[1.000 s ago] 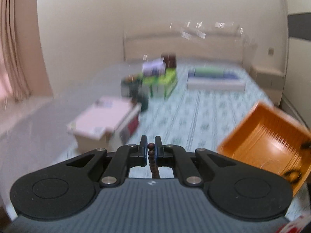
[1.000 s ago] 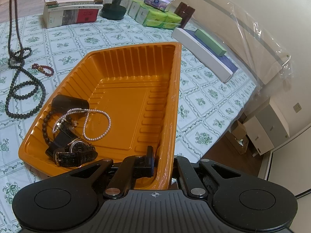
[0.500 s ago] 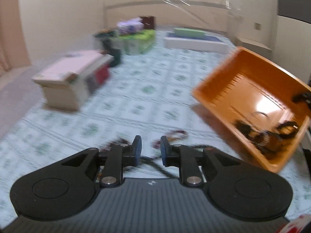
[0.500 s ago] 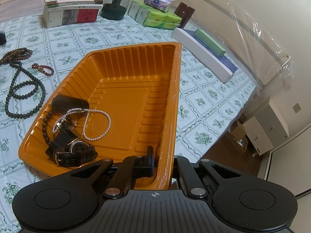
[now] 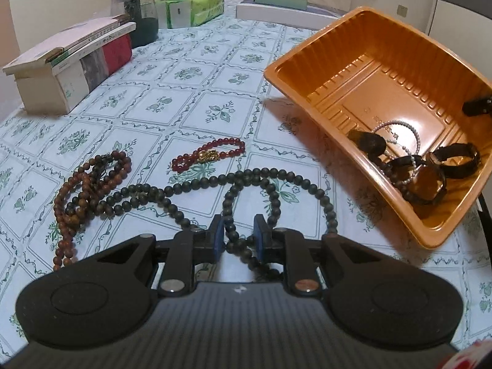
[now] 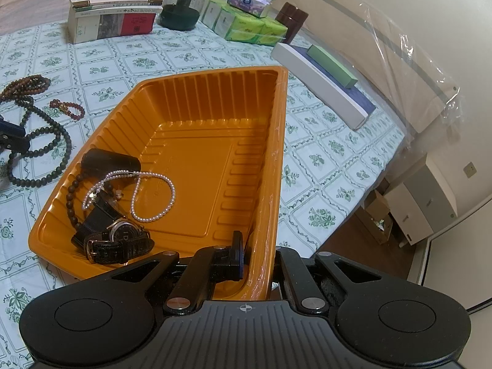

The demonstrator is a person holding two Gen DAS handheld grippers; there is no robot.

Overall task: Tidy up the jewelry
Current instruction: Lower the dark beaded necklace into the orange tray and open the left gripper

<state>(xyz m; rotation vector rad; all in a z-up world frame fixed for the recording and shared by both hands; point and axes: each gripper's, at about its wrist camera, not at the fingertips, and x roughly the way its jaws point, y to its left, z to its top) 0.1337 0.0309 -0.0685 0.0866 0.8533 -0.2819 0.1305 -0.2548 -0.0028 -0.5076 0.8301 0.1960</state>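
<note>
The left hand-held gripper (image 5: 236,235) hangs low over the flowered bedspread (image 5: 190,92), its jaws a little apart after just opening, and a strand of the dark bead necklace (image 5: 276,184) runs up between the two blue-faced pads without either pad pressing on it. The rest of that necklace loops out ahead of the fingers across the bed, curling to the right toward the orange tray (image 5: 307,92) and to the left, where it tangles with the brown bead string (image 5: 80,190). The brown string lies heaped to the left of the gripper and trails back beside its left finger. Just beyond the dark loops, further from the gripper, lies the red bracelet (image 5: 209,153) with a gold charm at its middle, apart from the tray. The right hand-held gripper (image 6: 258,252) is clamped on the near wall of the tray, one finger inside and the other outside, holding it tipped so that its far end is raised off the bed. In the tray's low corner sit a pearl strand (image 6: 153,196), a watch (image 6: 120,240) with a dark strap, a dark bead bracelet (image 6: 72,196) and a black cylinder (image 6: 110,161), all bunched together to the left of the right gripper. At the far side of the bed stand books (image 6: 110,15), a green jar (image 6: 183,3) and tissue packs (image 6: 246,24).
</note>
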